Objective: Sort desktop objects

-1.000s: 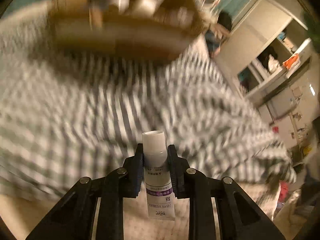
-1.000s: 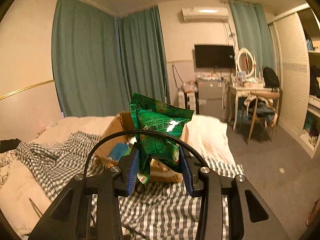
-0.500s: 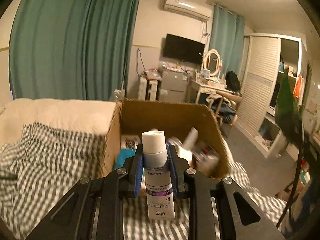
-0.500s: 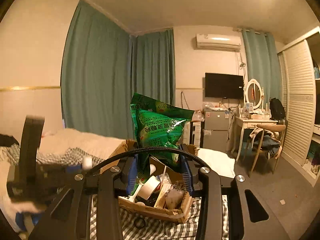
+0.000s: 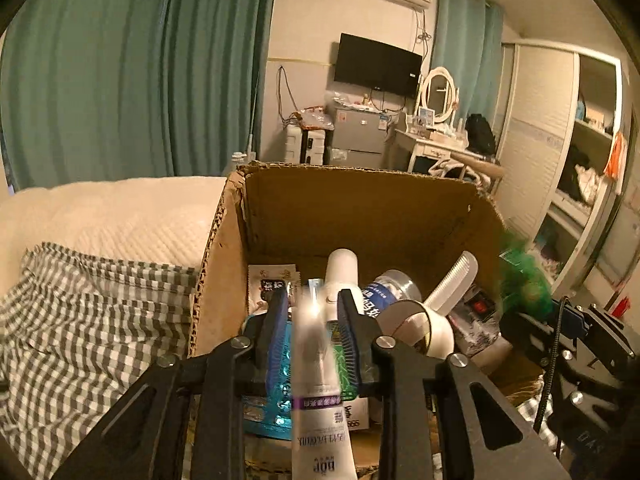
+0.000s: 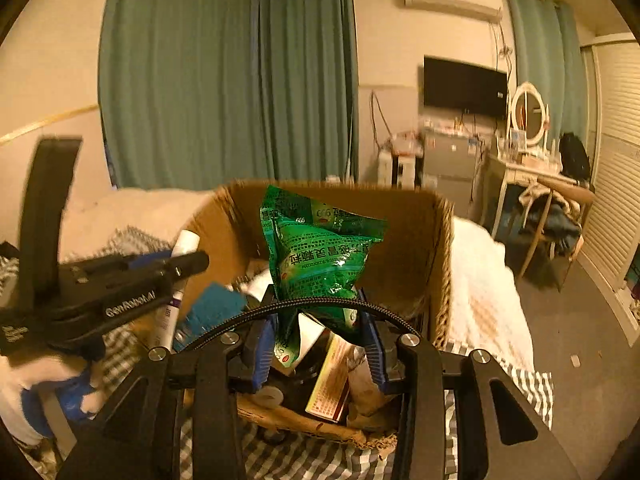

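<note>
Hovering at the near rim of the cardboard box [image 5: 360, 216], the left gripper [image 5: 314, 320] had its jaws parted around a blurred upright tube [image 5: 320, 412] (contact unclear), while the right gripper [image 6: 316, 334], lower centre, clamped a green packet [image 6: 320, 252] over the clutter hiding the box floor.

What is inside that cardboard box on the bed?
The cardboard box holds a white comb, a clear bottle, a tape roll and packets; its bottom is hidden beneath them.

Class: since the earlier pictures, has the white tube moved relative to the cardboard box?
Yes. The white tube between the left tongs has advanced over the cardboard box.
</note>
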`<action>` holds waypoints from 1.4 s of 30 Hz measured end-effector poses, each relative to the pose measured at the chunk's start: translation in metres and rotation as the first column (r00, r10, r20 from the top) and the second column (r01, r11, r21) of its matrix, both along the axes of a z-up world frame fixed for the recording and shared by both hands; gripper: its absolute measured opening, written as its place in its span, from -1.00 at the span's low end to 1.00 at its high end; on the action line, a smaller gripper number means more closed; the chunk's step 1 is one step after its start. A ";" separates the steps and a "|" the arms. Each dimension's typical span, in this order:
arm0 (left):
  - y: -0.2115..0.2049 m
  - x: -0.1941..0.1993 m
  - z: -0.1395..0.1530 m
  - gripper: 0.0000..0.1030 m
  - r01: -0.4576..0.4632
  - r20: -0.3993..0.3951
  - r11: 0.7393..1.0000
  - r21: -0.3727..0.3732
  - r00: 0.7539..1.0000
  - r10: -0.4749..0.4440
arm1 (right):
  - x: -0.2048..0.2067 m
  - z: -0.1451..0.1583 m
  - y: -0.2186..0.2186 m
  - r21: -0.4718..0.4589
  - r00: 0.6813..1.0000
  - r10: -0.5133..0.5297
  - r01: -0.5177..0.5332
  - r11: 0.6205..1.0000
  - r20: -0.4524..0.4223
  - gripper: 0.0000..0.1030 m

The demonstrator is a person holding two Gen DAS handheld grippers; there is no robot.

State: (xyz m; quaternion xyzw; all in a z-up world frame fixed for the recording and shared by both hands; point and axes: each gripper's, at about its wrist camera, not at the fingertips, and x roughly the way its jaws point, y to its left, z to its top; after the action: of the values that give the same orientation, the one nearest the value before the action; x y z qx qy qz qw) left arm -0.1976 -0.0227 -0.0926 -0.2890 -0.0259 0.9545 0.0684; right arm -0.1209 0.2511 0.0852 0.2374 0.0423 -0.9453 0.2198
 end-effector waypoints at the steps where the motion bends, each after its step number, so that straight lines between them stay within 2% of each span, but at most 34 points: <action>1: 0.001 0.001 0.001 -0.15 -0.001 -0.005 1.000 -0.007 1.000 0.001 | -0.002 -0.003 -0.002 0.009 1.000 -0.004 0.004 1.000 0.007 -0.22; 2: 0.002 0.005 0.002 0.12 -0.004 -0.012 1.000 -0.012 1.000 0.004 | -0.003 -0.004 -0.001 0.014 1.000 -0.005 0.005 1.000 0.010 -0.21; 3: 0.001 0.009 0.006 0.19 -0.013 -0.021 1.000 -0.016 1.000 0.013 | -0.002 -0.005 0.000 0.021 1.000 -0.007 0.007 1.000 0.013 -0.21; 4: 0.000 0.013 0.010 0.19 -0.021 -0.032 1.000 -0.018 0.999 0.020 | -0.001 -0.004 0.000 0.034 1.000 -0.011 0.010 0.999 0.020 -0.16; 6: -0.001 0.023 0.019 0.21 -0.024 -0.043 0.999 -0.021 0.999 0.023 | 0.002 -0.002 0.005 0.059 0.998 -0.001 -0.002 0.998 0.056 0.06; 8: -0.001 0.034 0.029 0.36 -0.027 -0.058 0.999 -0.030 0.998 0.026 | 0.010 0.000 0.004 0.081 0.993 0.026 -0.035 0.996 0.112 0.31; 12: 0.002 0.063 0.057 0.41 -0.034 -0.100 0.999 -0.036 0.995 0.030 | 0.041 0.015 0.012 0.106 0.983 0.055 -0.074 0.992 0.173 0.52; 13: 0.002 0.070 0.063 0.48 -0.037 -0.107 0.999 -0.033 0.994 0.033 | 0.050 0.020 0.014 0.109 0.979 0.069 -0.092 0.990 0.193 0.61; 15: 0.002 0.086 0.075 0.59 -0.039 -0.120 0.999 -0.031 0.992 0.035 | 0.067 0.028 0.020 0.109 0.971 0.086 -0.113 0.988 0.225 0.66; 18: 0.003 0.109 0.088 0.60 -0.031 -0.136 0.998 -0.048 0.990 0.025 | 0.095 0.036 0.034 0.100 0.935 0.125 -0.167 0.981 0.332 0.76; 20: 0.002 0.121 0.095 0.62 -0.035 -0.146 0.998 -0.054 0.989 0.027 | 0.115 0.036 0.041 0.100 0.888 0.154 -0.217 0.971 0.432 0.88; 22: -0.002 0.133 0.102 0.62 -0.039 -0.154 0.998 -0.044 0.988 0.031 | 0.134 0.035 0.049 0.071 0.829 0.198 -0.274 0.959 0.523 0.88; 23: -0.004 0.140 0.105 0.62 -0.040 -0.160 0.999 -0.037 0.987 0.034 | 0.146 0.035 0.055 0.008 0.775 0.263 -0.327 0.945 0.575 0.88; 24: -0.005 0.147 0.109 0.62 -0.043 -0.167 0.999 -0.032 0.985 0.037 | 0.154 0.037 0.057 -0.044 0.745 0.311 -0.355 0.934 0.591 0.89; 27: -0.010 0.164 0.120 0.62 -0.056 -0.191 0.998 -0.023 0.980 0.051 | 0.190 0.055 0.075 -0.242 0.635 0.507 -0.460 0.854 0.583 0.89; 28: -0.012 0.171 0.125 0.63 -0.064 -0.208 0.998 -0.017 0.976 0.059 | 0.204 0.072 0.086 -0.295 0.650 0.559 -0.478 0.828 0.515 0.89; 30: -0.015 0.183 0.133 0.69 -0.081 -0.240 0.997 0.005 0.967 0.080 | 0.221 0.097 0.100 -0.331 0.725 0.565 -0.462 0.823 0.394 0.89; 31: -0.016 0.189 0.136 0.77 -0.088 -0.254 0.996 0.019 0.963 0.090 | 0.230 0.112 0.109 -0.319 0.782 0.533 -0.440 0.840 0.323 0.93; 32: -0.016 0.195 0.139 0.81 -0.093 -0.269 0.995 0.035 0.958 0.099 | 0.241 0.128 0.119 -0.288 0.857 0.465 -0.398 0.871 0.222 0.99; 34: -0.015 0.207 0.141 0.85 -0.106 -0.304 0.993 0.050 0.946 0.116 | 0.261 0.149 0.133 -0.227 0.954 0.300 -0.291 0.929 0.003 0.99; 35: -0.014 0.211 0.141 0.94 -0.119 -0.320 0.992 0.050 0.939 0.129 | 0.267 0.153 0.136 -0.219 0.968 0.240 -0.249 0.943 -0.070 0.99; 37: -0.010 0.216 0.135 1.00 -0.153 -0.355 0.987 0.047 0.921 0.159 | 0.273 0.155 0.141 -0.226 0.975 0.092 -0.138 0.964 -0.204 0.99; 40: -0.005 0.214 0.115 1.00 -0.180 -0.359 0.983 0.034 0.916 0.180 | 0.268 0.147 0.141 -0.250 0.964 -0.028 -0.041 0.967 -0.263 0.99; 42: 0.001 0.206 0.095 1.00 -0.195 -0.332 0.981 0.005 0.925 0.186 | 0.260 0.136 0.138 -0.255 0.953 -0.103 0.029 0.967 -0.286 0.99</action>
State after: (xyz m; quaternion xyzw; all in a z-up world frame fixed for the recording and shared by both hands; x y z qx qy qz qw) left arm 0.0086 -0.0215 0.0020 -0.1215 -0.0286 0.9918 -0.0254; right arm 0.1395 0.3892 0.2215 0.0649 -0.0516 -0.9748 0.2069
